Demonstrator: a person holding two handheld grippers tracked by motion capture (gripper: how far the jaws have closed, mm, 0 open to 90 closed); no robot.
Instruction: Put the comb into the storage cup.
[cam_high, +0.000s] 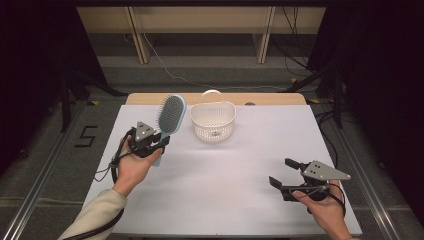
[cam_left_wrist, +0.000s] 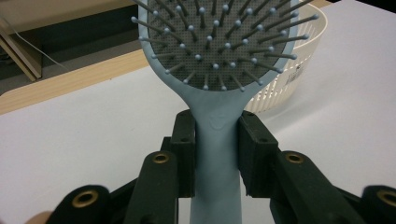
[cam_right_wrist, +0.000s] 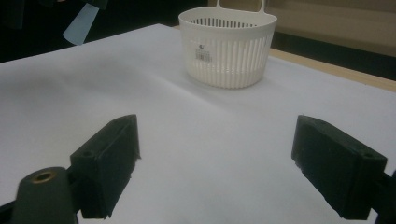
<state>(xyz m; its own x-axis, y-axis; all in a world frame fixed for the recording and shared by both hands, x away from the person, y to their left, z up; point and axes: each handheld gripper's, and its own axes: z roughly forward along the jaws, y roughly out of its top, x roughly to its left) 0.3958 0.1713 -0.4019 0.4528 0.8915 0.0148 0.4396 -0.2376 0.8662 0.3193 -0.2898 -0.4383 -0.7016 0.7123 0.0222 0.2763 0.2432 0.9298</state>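
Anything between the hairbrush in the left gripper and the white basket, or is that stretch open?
Nothing visible stands in the way. The left gripper is clamped on the hairbrush by its handle, with the brush head beside the white basket on its left. Between them lies bare white table cover. The basket looks empty.

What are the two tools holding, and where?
The left tool grips the blue hairbrush by its handle, just below the head. The right tool holds nothing.

Your left claw (cam_left_wrist: 217, 154) grips the light blue hairbrush (cam_left_wrist: 217, 70) by its handle, one black jaw pressed on each side just below the bristled head. Behind the head sits a white slotted basket (cam_left_wrist: 299, 70) on the white-covered worktop (cam_left_wrist: 84, 126).
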